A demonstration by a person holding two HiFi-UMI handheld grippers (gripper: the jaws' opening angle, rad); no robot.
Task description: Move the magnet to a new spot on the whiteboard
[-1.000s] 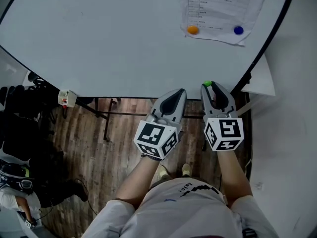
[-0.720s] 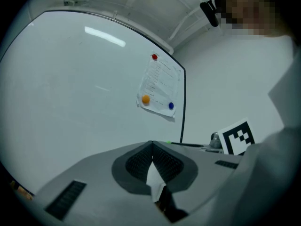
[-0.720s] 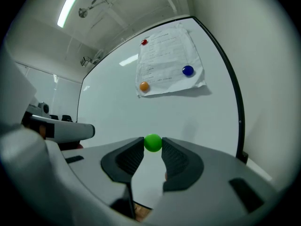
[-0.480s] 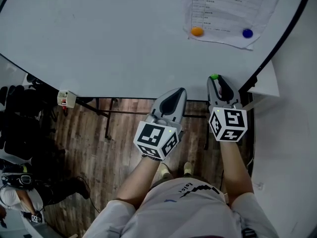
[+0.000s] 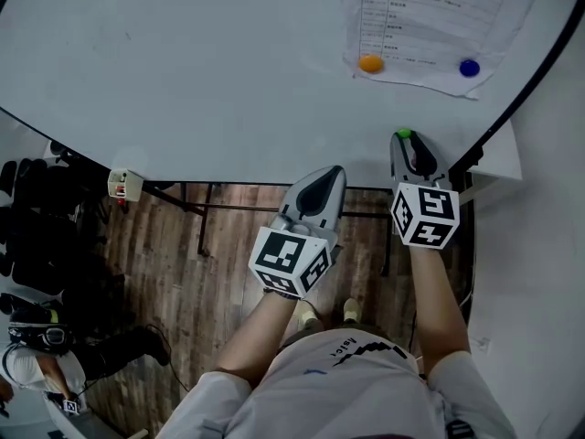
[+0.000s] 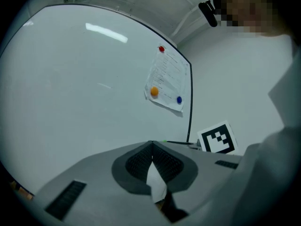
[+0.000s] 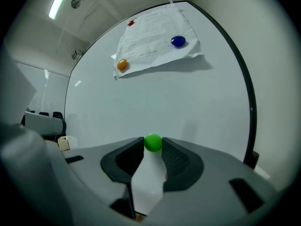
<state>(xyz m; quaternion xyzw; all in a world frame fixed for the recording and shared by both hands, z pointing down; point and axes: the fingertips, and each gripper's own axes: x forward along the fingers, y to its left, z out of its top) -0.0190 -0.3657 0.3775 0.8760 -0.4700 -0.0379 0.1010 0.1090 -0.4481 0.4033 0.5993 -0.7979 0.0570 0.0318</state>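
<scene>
The green magnet (image 7: 153, 142) is a small, rigid, rounded button with a smooth, glossy skin, and it is probably light. Because the dome may slip, the grip belongs across its opposite sides at the widest part. It sits clamped at the very tips of the right tool (image 5: 408, 141), close to the lower right area of the whiteboard (image 7: 155, 98); whether it touches the board cannot be told. The left tool (image 6: 151, 146) has its jaws together on nothing.

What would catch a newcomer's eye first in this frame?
The green magnet, pinched by the right gripper near the lower right corner of the whiteboard. Next, the paper sheet at the board's upper right, pinned by an orange magnet and a blue magnet. The left gripper is shut and empty.
</scene>
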